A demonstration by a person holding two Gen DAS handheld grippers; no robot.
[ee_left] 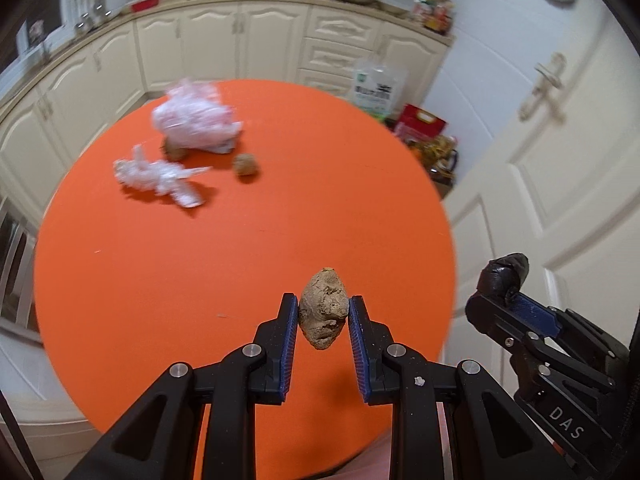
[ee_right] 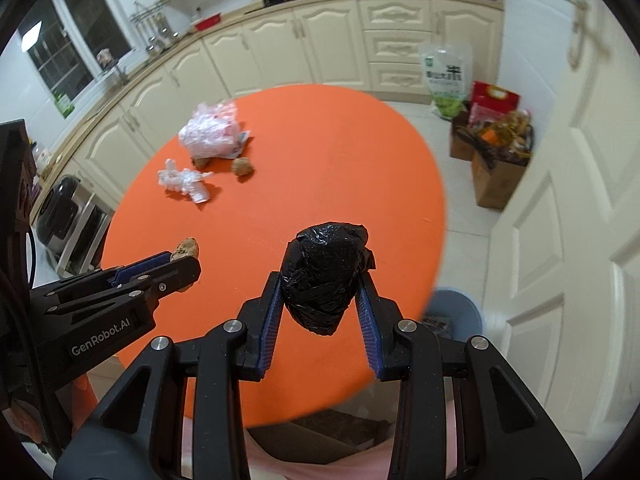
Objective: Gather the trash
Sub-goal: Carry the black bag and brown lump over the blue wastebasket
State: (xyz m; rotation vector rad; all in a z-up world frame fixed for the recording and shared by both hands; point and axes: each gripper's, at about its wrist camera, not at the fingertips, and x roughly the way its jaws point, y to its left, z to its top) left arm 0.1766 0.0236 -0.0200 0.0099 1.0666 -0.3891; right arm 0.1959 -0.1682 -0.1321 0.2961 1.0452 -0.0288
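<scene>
Fingers (ee_left: 323, 311) of left gripper clamped on brown lump (ee_left: 322, 314), right gripper (ee_right: 322, 285) clasping black wad (ee_right: 325, 276), above orange table (ee_right: 320, 184).

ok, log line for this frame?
left gripper: shut on brown lump | right gripper: shut on black wad | orange table: plastic scraps left

The table (ee_left: 160, 280) looks smooth, matt orange. The brown lump (ee_left: 323, 314) is rough and dull; the black bundle (ee_right: 325, 274) is crinkled, glossy plastic film. Both crumpled bags (ee_left: 196, 124) look thin, translucent plastic. Cabinets (ee_left: 240, 40) have a satin cream finish.
</scene>
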